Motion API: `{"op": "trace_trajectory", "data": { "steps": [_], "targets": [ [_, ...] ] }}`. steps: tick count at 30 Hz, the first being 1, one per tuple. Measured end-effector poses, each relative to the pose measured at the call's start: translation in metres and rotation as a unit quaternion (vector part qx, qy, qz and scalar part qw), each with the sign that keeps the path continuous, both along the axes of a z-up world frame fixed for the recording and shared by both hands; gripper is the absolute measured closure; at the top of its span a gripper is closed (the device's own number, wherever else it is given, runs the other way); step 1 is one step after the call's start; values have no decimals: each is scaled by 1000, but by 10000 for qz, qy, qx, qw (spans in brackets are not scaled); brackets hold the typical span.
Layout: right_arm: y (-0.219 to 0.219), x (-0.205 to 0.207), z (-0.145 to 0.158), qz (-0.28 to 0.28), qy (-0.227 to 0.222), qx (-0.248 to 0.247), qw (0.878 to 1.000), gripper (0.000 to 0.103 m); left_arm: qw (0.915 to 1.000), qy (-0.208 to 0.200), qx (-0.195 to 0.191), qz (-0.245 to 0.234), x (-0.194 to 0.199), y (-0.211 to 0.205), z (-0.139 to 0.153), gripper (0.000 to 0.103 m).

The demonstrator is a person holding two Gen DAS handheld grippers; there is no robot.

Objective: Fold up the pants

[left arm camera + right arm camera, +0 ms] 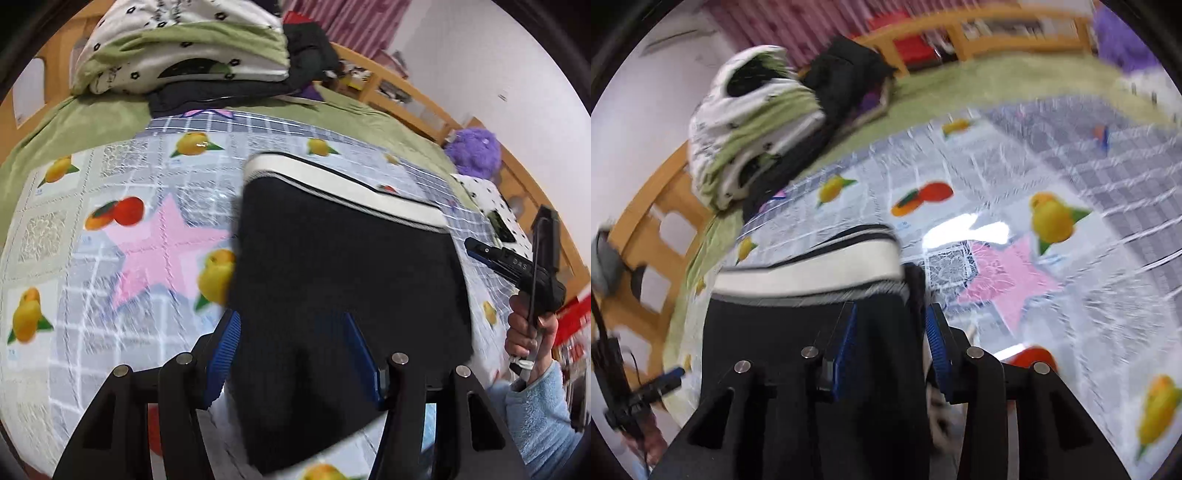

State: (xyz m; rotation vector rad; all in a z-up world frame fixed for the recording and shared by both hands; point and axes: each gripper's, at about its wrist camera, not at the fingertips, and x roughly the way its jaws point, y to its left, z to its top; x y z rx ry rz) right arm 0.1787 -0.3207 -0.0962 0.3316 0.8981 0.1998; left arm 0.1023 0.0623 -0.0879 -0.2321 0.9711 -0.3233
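I hold both grippers over the folded black pants (343,266): left gripper (291,354) fingers apart, fabric loose between them; right gripper (890,347) fingers likewise parted, straddling the edge below the white waistband (812,275).

The pants (343,266) run under the left tool (291,350), their lower edge hidden. In the right wrist view motion blurs the fruit-print cover (1071,295); the purple toy (1123,40) is cut off.
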Motion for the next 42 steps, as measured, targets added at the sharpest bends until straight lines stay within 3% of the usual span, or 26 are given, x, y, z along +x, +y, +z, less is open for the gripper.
{"op": "trace_trajectory", "data": {
  "steps": [4, 6, 10, 13, 17, 21, 30, 34, 36, 38, 42],
  "targets": [
    [21, -59, 9, 449, -298, -320, 9980, 64, 9998, 58, 117, -116, -25, -19, -17, 47],
    [33, -84, -4, 673, -288, -511, 9960, 64, 9992, 214, 349, -46, -34, -25, -35, 48],
    [44, -102, -59, 731, 243, -987, 9921, 67, 9983, 251, 500, 168, -47, -26, -50, 48],
    [45, -112, -59, 665, 109, -1067, 9920, 68, 9981, 389, 426, 207, -47, -22, -43, 47],
    [38, -104, -42, 681, 172, -733, 9948, 68, 9976, 428, 424, 351, -39, -18, -35, 47],
    [38, -92, -22, 636, -140, -704, 9954, 68, 9979, 287, 455, 363, -23, -21, -25, 47],
    [41, -10, 14, 336, -758, -1001, 9915, 68, 9971, -386, 614, 232, 66, -47, 8, 47],
    [47, 26, -10, 381, -556, -1133, 9913, 68, 9958, -303, 827, 265, 110, -60, -11, 47],
    [49, 37, -31, 386, -419, -1353, 9892, 68, 9958, 41, 853, 337, 130, -59, -35, 47],
    [49, 37, -38, 367, -595, -1380, 9880, 68, 9961, 191, 770, 387, 136, -59, -48, 47],
    [49, 46, -39, 412, -522, -1417, 9877, 68, 9954, 6, 896, 351, 131, -65, -49, 41]
  ]
}}
